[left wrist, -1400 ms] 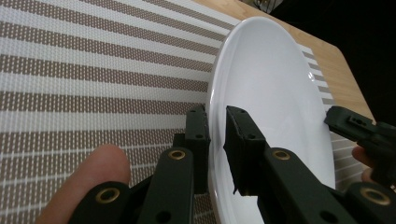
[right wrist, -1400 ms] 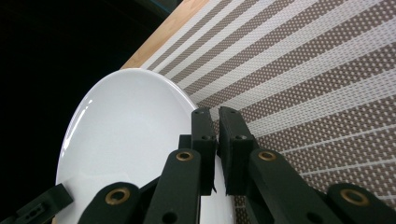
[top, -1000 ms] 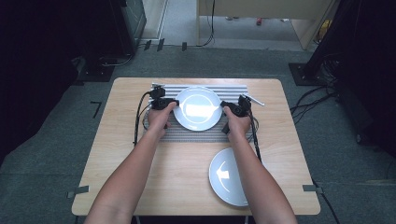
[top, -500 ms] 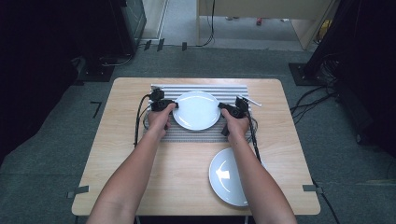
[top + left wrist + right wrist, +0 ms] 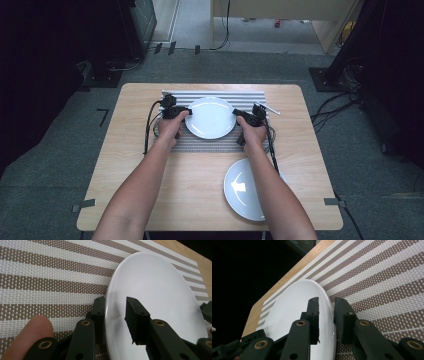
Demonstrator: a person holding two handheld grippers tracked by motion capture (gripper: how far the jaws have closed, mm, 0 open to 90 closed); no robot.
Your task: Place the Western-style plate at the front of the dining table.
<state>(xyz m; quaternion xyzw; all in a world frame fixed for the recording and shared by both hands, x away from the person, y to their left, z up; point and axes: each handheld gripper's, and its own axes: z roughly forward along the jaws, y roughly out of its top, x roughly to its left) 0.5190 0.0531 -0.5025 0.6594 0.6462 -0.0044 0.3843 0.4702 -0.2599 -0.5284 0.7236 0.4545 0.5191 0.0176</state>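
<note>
A white plate (image 5: 210, 117) lies flat on a brown-and-white striped placemat (image 5: 210, 146) at the table's far middle. My left gripper (image 5: 186, 112) straddles the plate's left rim and my right gripper (image 5: 235, 113) straddles its right rim. In the left gripper view one jaw sits under the rim and the other stands off the plate (image 5: 155, 295), with my left gripper (image 5: 115, 305) open. In the right gripper view my right gripper (image 5: 326, 302) has the rim of the plate (image 5: 292, 312) loosely between its jaws. Both pairs of jaws have just been opening.
A second white plate (image 5: 245, 190) rests on the wooden table (image 5: 130, 165) near the front right, under the right forearm. A small white stick (image 5: 270, 109) lies at the placemat's right edge. Cables trail from both grippers across the mat.
The plate, held up a second ago, has come down flat onto the placemat. Both grippers have loosened on its rim and kept their places.
</note>
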